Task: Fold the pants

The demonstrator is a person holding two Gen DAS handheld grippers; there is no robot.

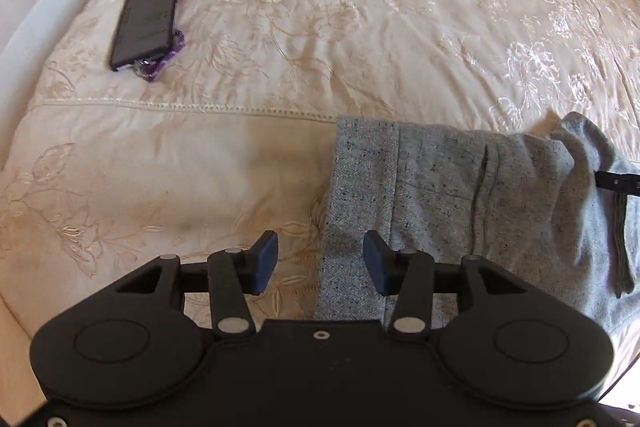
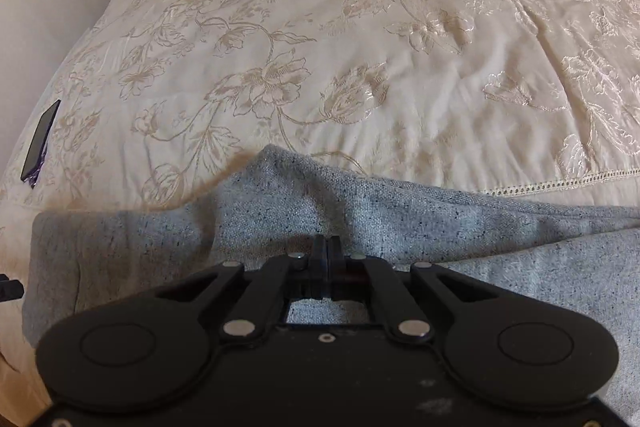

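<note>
Left hand-held gripper [image 1: 320,263] gapes wide; right hand-held gripper [image 2: 327,254] pinches grey pants [image 2: 400,223]; no legible writing

A: Grey pants [image 1: 440,187] — extent visible?

B: No. Cut off by the lower and right frame edges; part hidden behind the left gripper [image 1: 320,263] body.

A: Right gripper [image 2: 327,251] contact?

B: Pads closed against the fabric — pinched layer hidden between them.

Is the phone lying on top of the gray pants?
No, the phone lies on the bedspread, well apart from the gray pants.
</note>
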